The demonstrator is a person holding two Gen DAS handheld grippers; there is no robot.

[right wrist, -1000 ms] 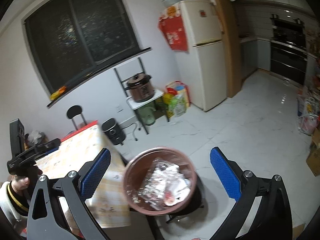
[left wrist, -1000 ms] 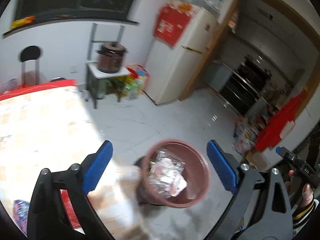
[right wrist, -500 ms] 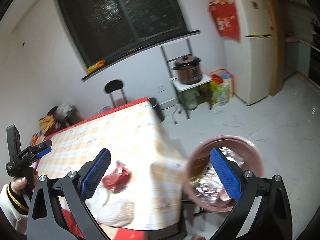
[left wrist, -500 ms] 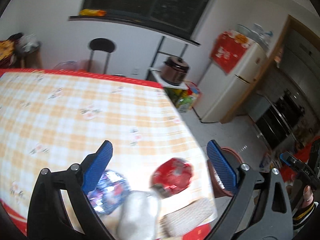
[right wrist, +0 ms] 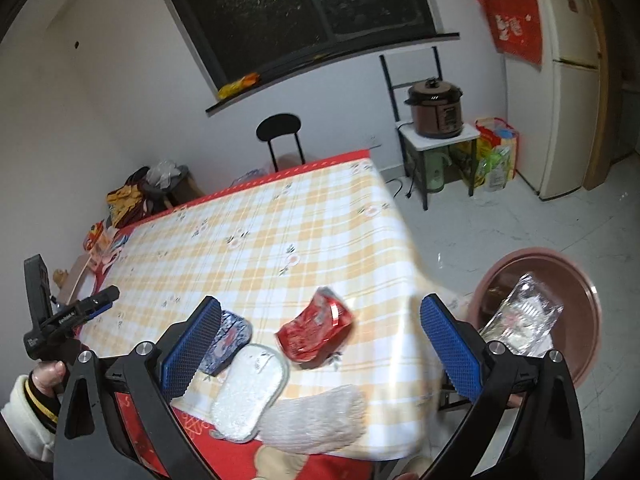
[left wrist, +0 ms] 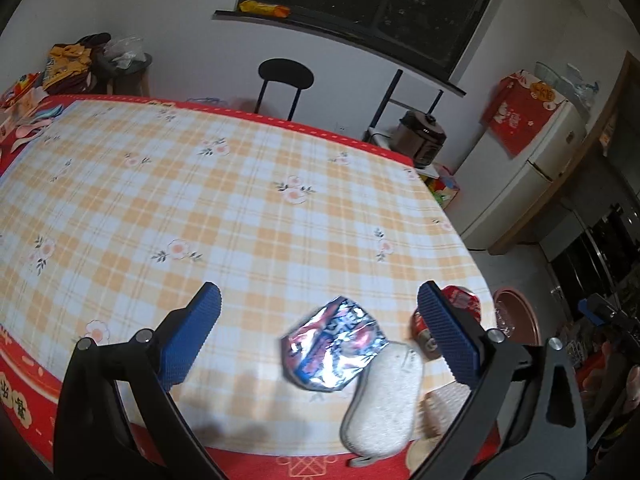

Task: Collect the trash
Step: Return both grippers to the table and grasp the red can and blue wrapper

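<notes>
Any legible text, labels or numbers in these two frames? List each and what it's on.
None can be read for certain.
Red tablecloth border: Chinese characters, too blurred.
Red wrapper: print unreadable.
Silver-blue wrapper: print unreadable.
Red poster on fridge: too small.
Left hand-held gripper: white label, too small.

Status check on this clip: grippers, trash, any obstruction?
Left gripper and right gripper open, empty. Red wrapper and silver-blue wrapper on table, bin beside it. White sponge crowds both.

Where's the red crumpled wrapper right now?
In the right wrist view, the red wrapper lies on the checked tablecloth near the table's front right corner, beside the white sponge.
</notes>
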